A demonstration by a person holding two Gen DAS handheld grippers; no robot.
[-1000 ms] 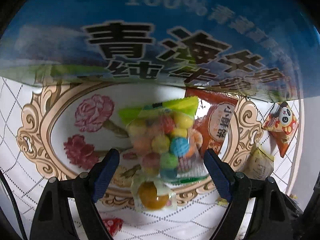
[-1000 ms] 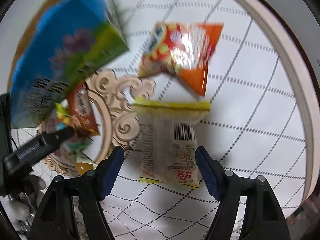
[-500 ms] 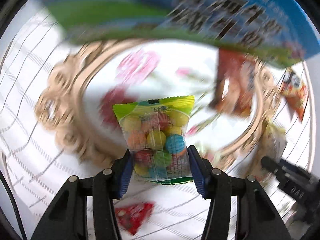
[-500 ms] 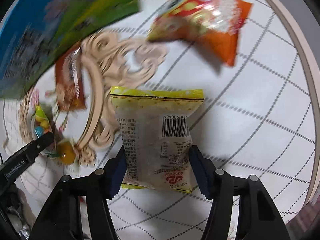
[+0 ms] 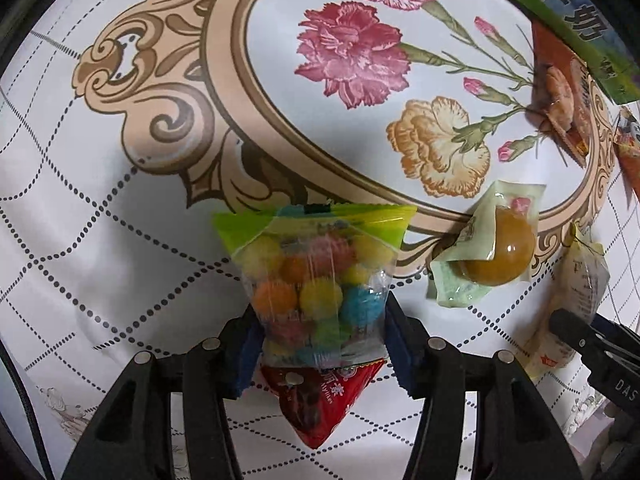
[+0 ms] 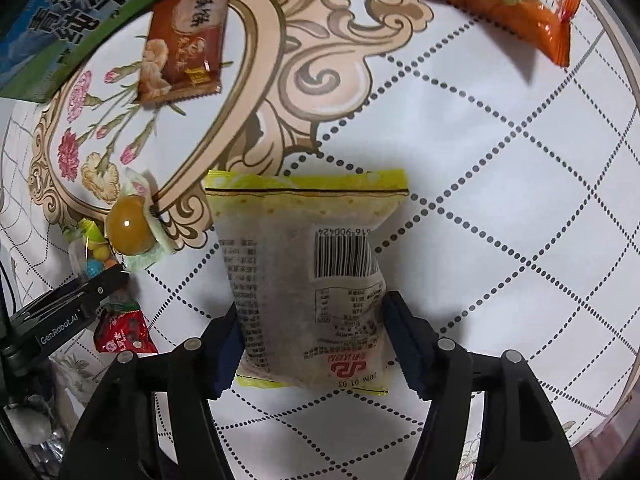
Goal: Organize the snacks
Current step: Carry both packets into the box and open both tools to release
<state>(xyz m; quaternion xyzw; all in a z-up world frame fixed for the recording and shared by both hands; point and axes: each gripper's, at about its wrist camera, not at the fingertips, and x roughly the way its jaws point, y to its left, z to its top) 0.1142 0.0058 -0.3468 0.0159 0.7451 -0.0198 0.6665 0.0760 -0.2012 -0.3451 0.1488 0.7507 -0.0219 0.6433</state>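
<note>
Clear green-topped bag of coloured candy balls [image 5: 316, 280] between left gripper [image 5: 320, 350] pads, jaws opening, pads touching bag sides. Pale yellow-edged barcode packet [image 6: 308, 280] gripped likewise by right gripper [image 6: 312, 338], jaws opening. Left view alone: red triangular sachet [image 5: 320, 404] under bag. Right view alone: brown snack packet [image 6: 184, 40] fully visible on floral tablecloth [image 6: 500, 160].

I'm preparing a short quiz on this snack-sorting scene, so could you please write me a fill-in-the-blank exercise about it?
1. The left hand-held gripper holds a clear bag of colourful ____.
2. The packet in the right hand-held gripper shows a printed ____ on its upper right.
3. Under the candy bag lies a small ____ packet.

Missing words: candy balls; barcode; red
</note>
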